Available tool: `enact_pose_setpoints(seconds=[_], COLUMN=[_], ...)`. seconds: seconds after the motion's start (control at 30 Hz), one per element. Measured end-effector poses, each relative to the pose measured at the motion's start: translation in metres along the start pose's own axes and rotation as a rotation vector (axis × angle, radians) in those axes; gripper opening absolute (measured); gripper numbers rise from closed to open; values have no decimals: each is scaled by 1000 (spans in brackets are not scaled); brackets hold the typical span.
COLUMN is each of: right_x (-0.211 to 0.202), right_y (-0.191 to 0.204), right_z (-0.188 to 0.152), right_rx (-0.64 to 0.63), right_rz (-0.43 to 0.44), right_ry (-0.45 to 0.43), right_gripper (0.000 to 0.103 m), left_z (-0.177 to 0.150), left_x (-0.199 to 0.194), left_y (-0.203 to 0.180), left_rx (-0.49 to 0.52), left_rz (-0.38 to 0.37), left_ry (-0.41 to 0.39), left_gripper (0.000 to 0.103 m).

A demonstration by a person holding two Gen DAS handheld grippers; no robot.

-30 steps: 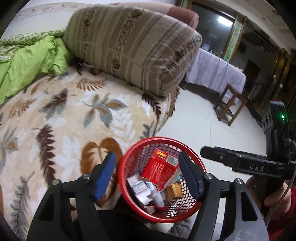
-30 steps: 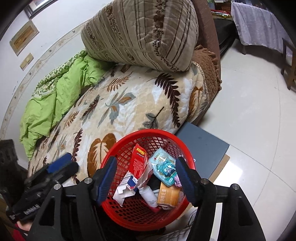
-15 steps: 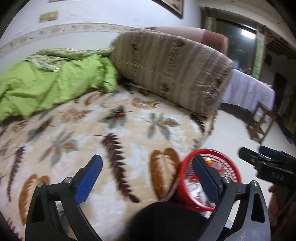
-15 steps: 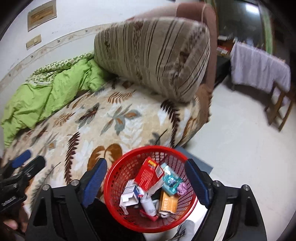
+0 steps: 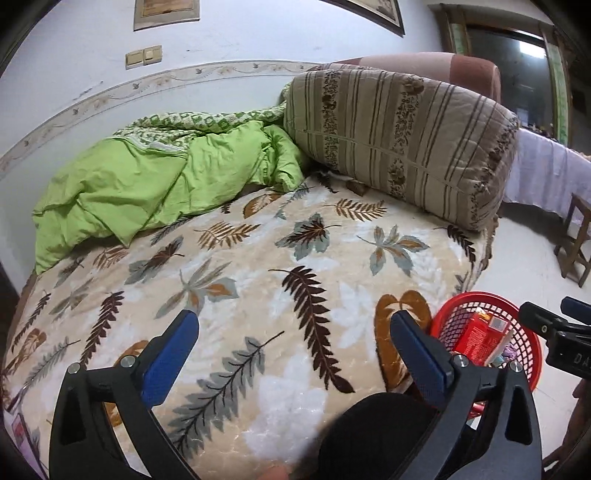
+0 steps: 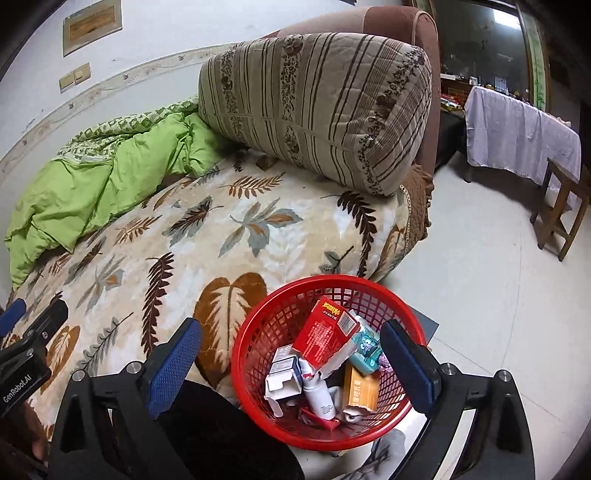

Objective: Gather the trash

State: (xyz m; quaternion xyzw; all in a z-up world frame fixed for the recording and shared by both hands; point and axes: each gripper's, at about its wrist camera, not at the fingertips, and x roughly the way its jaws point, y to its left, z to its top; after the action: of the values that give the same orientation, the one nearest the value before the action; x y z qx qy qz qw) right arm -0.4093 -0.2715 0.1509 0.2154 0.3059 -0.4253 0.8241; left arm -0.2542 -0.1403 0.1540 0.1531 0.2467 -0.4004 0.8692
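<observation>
A red mesh basket [image 6: 258, 343] stands on the floor beside the bed and holds trash: a red carton [image 6: 325, 332], a white box [image 6: 282, 373], a white bottle [image 6: 319, 397], an orange pack [image 6: 360, 391] and a teal packet [image 6: 367, 349]. My right gripper [image 6: 291, 363] is open and empty, hovering above the basket. My left gripper [image 5: 295, 354] is open and empty above the leaf-patterned bed cover [image 5: 258, 266]. The basket shows at the lower right of the left wrist view [image 5: 454, 321].
A green quilt [image 5: 147, 184] lies bunched at the back of the bed. A large striped cushion [image 5: 399, 140] leans against the brown headboard [image 6: 402, 22]. A cloth-covered table [image 6: 517, 129] and a wooden stool [image 6: 561, 210] stand on the tiled floor to the right.
Both grippers have lifted back and opened wider. The left one swung left from over the basket to over the bed cover. The right stays above the basket.
</observation>
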Motion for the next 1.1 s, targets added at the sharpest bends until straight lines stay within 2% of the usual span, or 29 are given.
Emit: enact_pose_setpoints(seconds=[0.1,0.23,0.53,1.1], right_x=[1,6,10,14], right_y=[-1,-2,-1,-1], right_z=[0,-1,-4,-6], right_rx=[5,8,0,-3], right_rz=[-10,-22,-37,-41], right_ry=[7,34,60,87], right_gripper=[98,98,98,98], left_z=[-2,-2,-6,-8], left_x=[-1,1,5,8], left_y=[4,3,3,5], left_rx=[-27,-9,-4,-18], left_rz=[-38,5,47,43], left_ry=[-1,10,25,46], left_gripper=[103,103,103,103])
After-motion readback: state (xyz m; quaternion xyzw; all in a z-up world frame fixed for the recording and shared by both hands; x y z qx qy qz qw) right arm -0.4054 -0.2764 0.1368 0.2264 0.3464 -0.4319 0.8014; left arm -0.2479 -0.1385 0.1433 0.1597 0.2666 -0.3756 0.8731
